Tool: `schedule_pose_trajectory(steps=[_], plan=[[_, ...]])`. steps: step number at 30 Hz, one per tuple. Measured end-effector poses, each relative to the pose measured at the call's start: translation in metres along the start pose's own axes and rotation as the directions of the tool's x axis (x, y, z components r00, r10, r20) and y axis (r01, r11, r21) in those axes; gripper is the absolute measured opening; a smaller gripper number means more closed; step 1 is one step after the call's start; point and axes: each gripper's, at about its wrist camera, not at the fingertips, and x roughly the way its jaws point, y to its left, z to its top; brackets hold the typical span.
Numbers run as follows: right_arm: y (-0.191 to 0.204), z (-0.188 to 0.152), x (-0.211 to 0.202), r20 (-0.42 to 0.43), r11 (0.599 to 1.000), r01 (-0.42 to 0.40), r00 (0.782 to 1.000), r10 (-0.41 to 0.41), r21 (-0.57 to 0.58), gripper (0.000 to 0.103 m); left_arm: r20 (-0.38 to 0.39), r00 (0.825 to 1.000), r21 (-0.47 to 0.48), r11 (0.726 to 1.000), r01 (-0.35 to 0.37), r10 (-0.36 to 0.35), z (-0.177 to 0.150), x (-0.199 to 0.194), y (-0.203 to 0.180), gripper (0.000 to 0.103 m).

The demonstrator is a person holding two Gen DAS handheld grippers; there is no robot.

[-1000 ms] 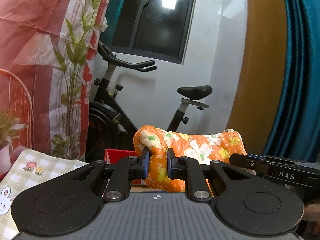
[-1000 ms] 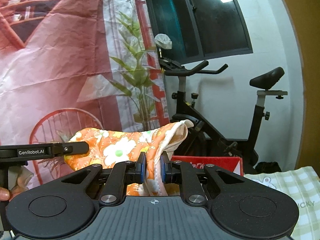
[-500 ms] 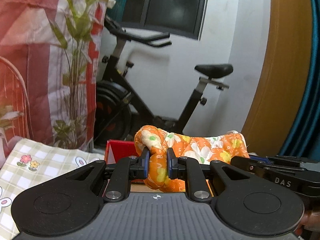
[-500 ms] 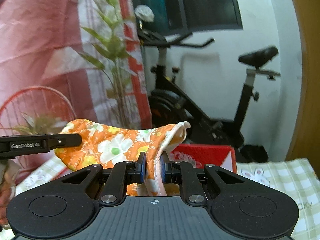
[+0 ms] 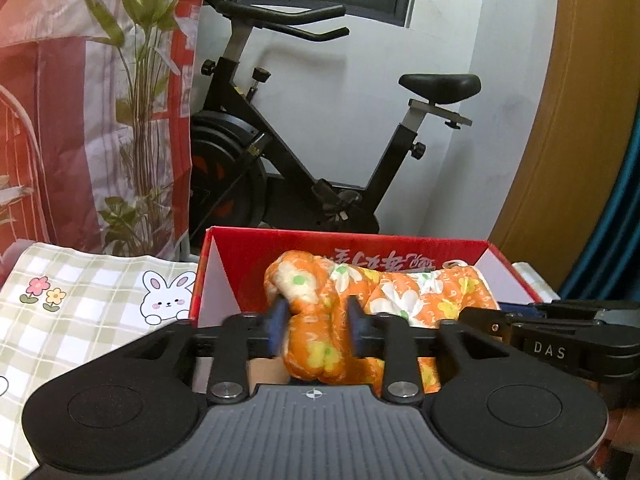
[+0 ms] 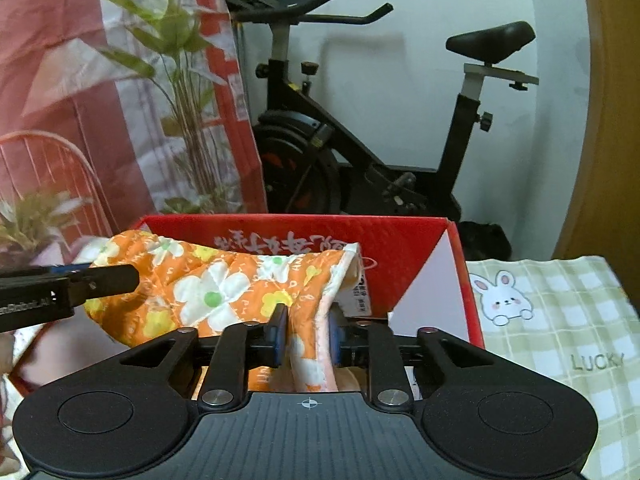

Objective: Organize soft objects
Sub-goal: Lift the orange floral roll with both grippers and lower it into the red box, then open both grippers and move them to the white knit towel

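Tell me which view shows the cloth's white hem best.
The right wrist view. There the hem of the cloth runs down between the right tool's open jaws, in front of the red box. The left wrist view shows mostly the bunched orange end; there the hem is barely visible.

Quilted cloth bundle [image 5: 384, 300]; glossy red cardboard box [image 5: 280, 246].

Folded cloth [image 5: 404, 300] sits inside box [image 5: 344, 246], between the jaws of both grippers. Box on the table, tablecloth [image 5: 80, 312] at both sides of it. Exercise bike [image 5: 304, 152] behind box; curtain [image 5: 80, 100] left of bike.
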Motion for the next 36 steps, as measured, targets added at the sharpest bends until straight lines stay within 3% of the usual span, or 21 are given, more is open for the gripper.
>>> schedule_pose_trajectory(steps=[2,5,8,10,15,25,30,36], plan=[[0.002,0.000,-0.002,0.012,1.000,0.001,1.000,-0.001,-0.009,0.025,0.011,1.000,0.010,1.000,-0.014,0.014,-0.001,-0.004,0.001,0.065],[0.006,-0.002,-0.007,0.031,0.999,0.010,0.999,-0.009,-0.038,0.045,0.017,1.000,0.007,1.000,-0.024,0.024,0.000,-0.008,0.002,0.080],[0.009,-0.003,-0.015,0.051,0.997,0.020,0.999,-0.016,-0.070,0.057,0.017,1.000,0.006,1.000,-0.024,0.023,-0.001,-0.014,0.002,0.084],[0.009,-0.003,-0.022,0.065,0.997,0.025,0.998,-0.020,-0.077,0.075,0.013,1.000,0.013,1.000,-0.020,0.020,-0.001,-0.018,0.001,0.089],[0.008,-0.003,-0.044,0.135,0.996,0.037,0.991,-0.025,-0.085,0.103,0.000,1.000,0.039,0.999,-0.015,0.015,-0.005,-0.034,-0.001,0.097],[0.000,-0.022,-0.089,0.216,0.999,0.023,0.976,-0.015,-0.035,0.103,-0.011,1.000,0.059,0.998,0.010,-0.010,-0.022,-0.084,-0.002,0.103],[0.003,-0.045,-0.116,0.220,1.000,0.005,0.975,-0.010,0.024,0.103,-0.035,0.999,0.080,0.997,0.022,-0.019,-0.042,-0.106,-0.005,0.103],[0.006,-0.085,-0.144,0.219,0.997,-0.050,0.975,0.036,0.062,0.103,-0.088,0.995,0.037,0.998,0.045,-0.042,-0.077,-0.123,-0.002,0.103]])
